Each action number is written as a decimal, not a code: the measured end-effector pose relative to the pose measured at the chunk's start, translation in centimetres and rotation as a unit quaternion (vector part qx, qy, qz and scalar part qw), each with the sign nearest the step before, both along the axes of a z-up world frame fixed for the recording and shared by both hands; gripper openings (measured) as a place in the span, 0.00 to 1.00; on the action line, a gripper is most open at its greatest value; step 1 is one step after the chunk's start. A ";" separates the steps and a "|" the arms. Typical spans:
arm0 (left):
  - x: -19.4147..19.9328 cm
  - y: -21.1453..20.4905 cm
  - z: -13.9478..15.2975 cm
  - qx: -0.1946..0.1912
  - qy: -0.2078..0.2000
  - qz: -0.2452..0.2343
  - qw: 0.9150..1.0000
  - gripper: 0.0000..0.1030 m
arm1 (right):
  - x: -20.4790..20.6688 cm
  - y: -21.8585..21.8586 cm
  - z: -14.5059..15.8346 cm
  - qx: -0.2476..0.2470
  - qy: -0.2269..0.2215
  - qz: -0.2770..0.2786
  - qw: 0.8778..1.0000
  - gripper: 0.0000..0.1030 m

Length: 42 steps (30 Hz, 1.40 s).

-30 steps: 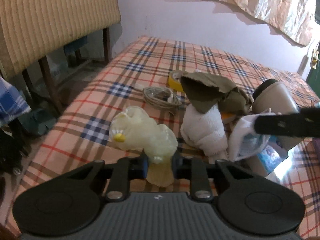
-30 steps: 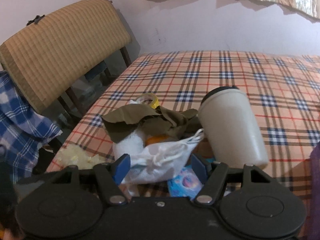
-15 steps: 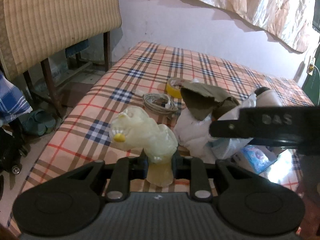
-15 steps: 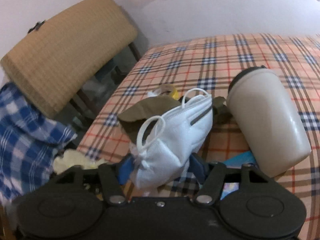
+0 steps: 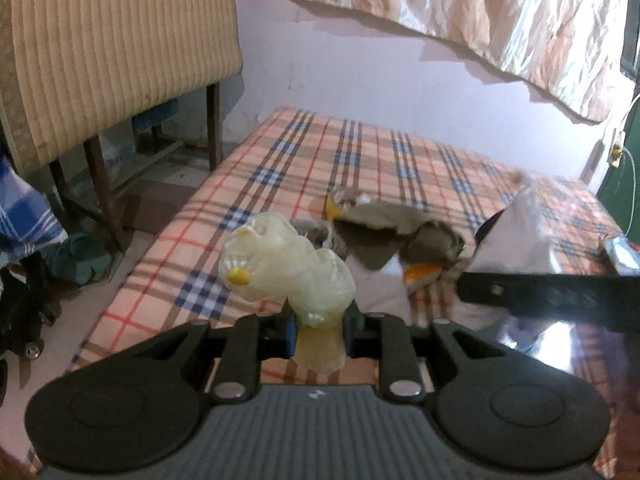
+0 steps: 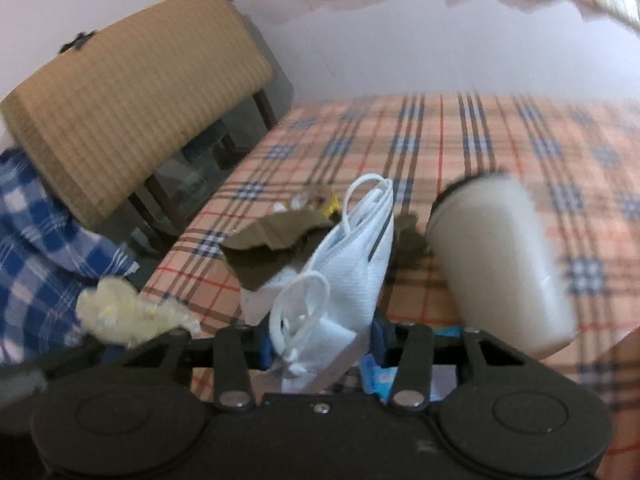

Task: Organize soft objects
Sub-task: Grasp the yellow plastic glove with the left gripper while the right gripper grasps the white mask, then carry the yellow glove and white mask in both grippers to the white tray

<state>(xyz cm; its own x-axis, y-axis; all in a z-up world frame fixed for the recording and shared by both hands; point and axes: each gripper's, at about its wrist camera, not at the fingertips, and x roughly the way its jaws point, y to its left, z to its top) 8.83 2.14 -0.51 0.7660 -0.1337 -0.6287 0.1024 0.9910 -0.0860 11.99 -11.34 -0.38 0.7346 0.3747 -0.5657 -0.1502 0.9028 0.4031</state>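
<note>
A pale yellow duck toy (image 5: 286, 270) is pinched tight in the left gripper (image 5: 319, 330). A white face mask (image 6: 344, 276) sits between the right gripper (image 6: 320, 344) jaws, which are closing on it above the plaid bed (image 6: 460, 152).

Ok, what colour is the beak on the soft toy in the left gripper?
Yellow, on a pale cream toy. It shows best in the left wrist view.

Two black handheld grippers

The left gripper (image 5: 318, 330) and right gripper (image 6: 320, 340) each had round black side discs, silver screws, angular black links and blue-padded fingers (image 6: 262, 344).
</note>
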 end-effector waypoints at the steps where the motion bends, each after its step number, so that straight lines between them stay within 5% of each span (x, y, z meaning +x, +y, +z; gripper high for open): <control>1: 0.0 -0.1 0.4 0.000 -0.004 -0.001 1.000 0.23 | -0.5 -0.1 0.6 -0.014 -0.010 0.002 1.000 0.52; 5: -0.1 -1.1 2.1 -0.010 -0.015 -0.011 1.000 0.23 | -2.4 -1.0 3.4 -0.062 -0.049 0.002 0.997 0.52; 16: -0.4 -4.5 5.6 0.011 -0.042 -0.041 0.998 0.23 | -4.0 -5.4 7.7 -0.104 -0.083 -0.008 0.991 0.52; 42: -0.3 -11.4 7.5 0.012 -0.046 -0.091 0.995 0.23 | -6.1 -12.6 9.4 -0.103 -0.091 -0.055 0.989 0.52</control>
